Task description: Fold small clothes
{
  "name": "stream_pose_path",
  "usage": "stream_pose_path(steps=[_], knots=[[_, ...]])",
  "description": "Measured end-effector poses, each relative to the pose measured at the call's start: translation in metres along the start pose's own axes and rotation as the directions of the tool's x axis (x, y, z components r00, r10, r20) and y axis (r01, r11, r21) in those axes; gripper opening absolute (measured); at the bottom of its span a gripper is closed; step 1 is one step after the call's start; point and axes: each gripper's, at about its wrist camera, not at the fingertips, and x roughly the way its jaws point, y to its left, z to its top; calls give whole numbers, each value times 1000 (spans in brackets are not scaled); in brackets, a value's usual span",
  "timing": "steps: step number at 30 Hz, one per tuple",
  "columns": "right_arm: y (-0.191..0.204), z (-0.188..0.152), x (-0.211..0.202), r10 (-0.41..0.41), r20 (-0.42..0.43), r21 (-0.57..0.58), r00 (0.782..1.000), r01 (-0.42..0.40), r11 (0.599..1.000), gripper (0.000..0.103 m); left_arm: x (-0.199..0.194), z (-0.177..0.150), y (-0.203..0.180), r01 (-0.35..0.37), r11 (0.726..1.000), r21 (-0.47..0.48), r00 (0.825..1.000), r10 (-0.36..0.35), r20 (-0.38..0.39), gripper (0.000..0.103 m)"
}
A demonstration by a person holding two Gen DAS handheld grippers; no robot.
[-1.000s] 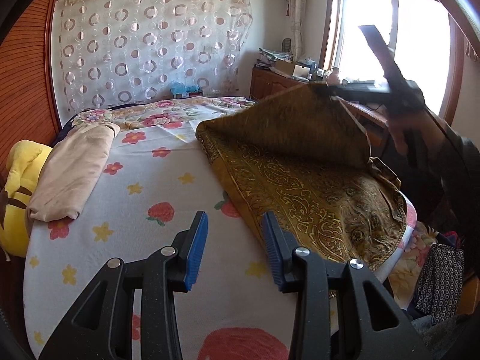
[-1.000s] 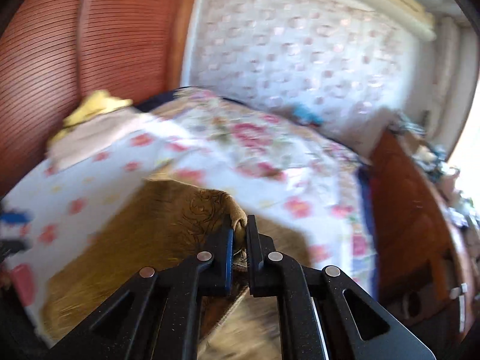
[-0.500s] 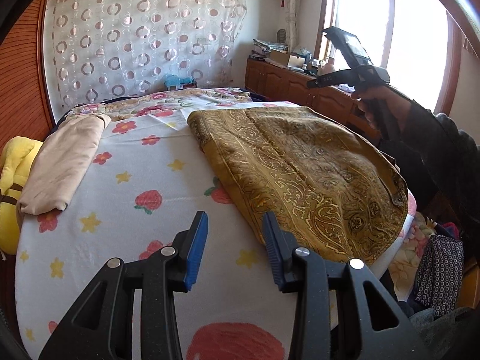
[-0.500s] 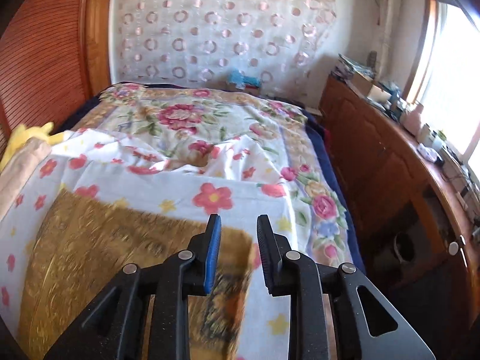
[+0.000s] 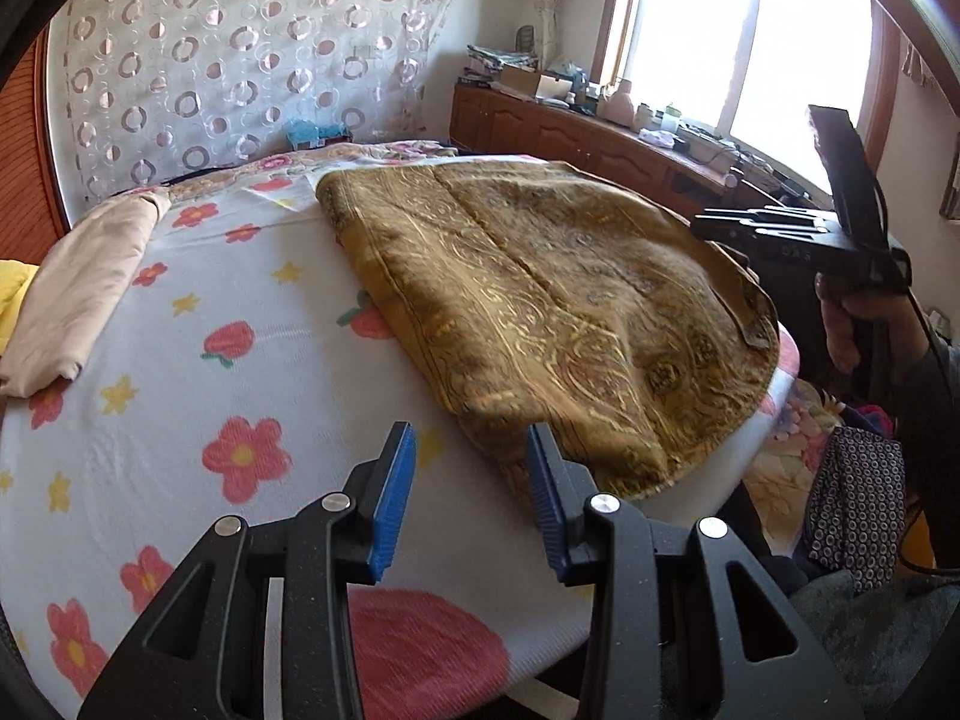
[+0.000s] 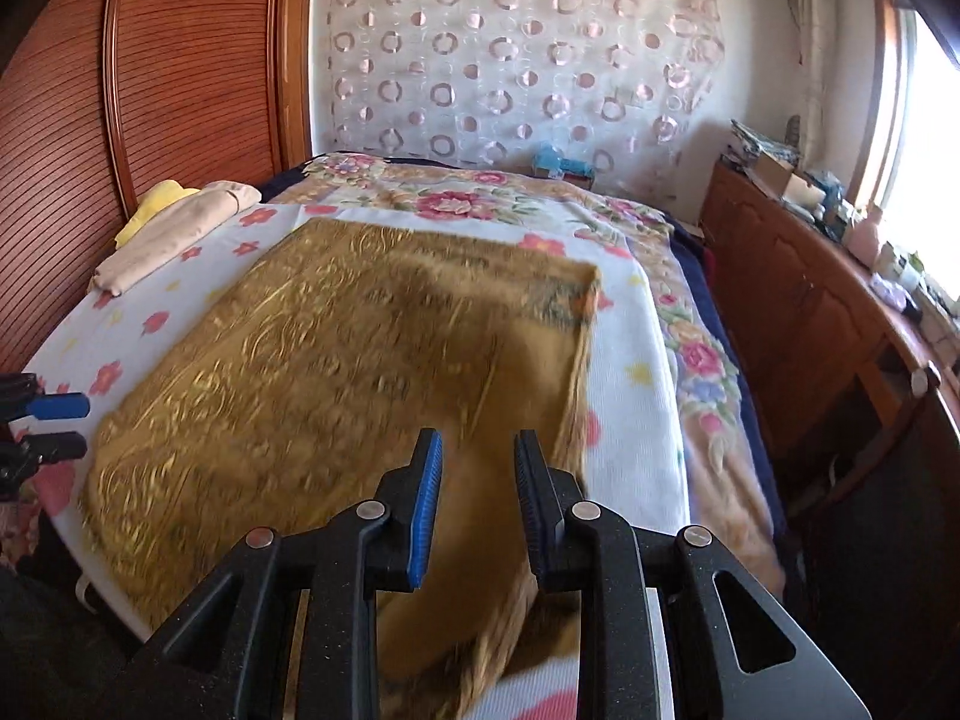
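Note:
A gold-brown patterned cloth (image 5: 540, 300) lies folded flat on the flowered bedsheet (image 5: 180, 420); it also shows in the right wrist view (image 6: 336, 372). My left gripper (image 5: 471, 486) is open and empty, just above the sheet beside the cloth's near corner. My right gripper (image 6: 477, 492) is open and empty, hovering over the cloth's near right edge. It appears in the left wrist view (image 5: 720, 225) held above the cloth's right side. The left gripper's blue fingertips (image 6: 57, 407) show at the right wrist view's left edge.
A folded beige garment (image 5: 78, 282) lies at the bed's left side, with a yellow item (image 6: 153, 204) behind it. A wooden cabinet (image 6: 810, 312) with clutter runs along the right under the window. Dark patterned fabric (image 5: 858, 504) hangs off the bed's right.
My right gripper laid the lifted cloth half down over the other, let go and opened, then pulled back toward the near edge. My left gripper stayed open and moved closer to the cloth's corner.

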Motion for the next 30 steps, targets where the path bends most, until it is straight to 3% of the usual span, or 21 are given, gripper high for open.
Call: stream_pose_path(steps=[7, 11, 19, 26, 30], knots=[[8, -26, -41, -7, -33, 31, 999, 8, 999, 25, -2, -9, -9, 69, 998, 7, 997, -69, -19, 39], [10, -27, -41, 6, -53, 55, 999, -3, 998, 25, 9, -11, -10, 122, 993, -7, 990, -122, -74, 17], [9, -28, -42, 33, -65, 72, 997, -29, 997, 25, 9, -11, -14, 136, 991, 3, 987, -135, -91, 5], [9, -33, -37, 35, -66, 81, 997, -30, 996, 25, -31, -7, -34, 134, 988, 78, 990, -131, -47, 4], [15, -32, -34, 33, -68, 79, 997, -27, 996, 25, -36, -4, -32, 122, 990, 74, 992, -119, -49, 4]])
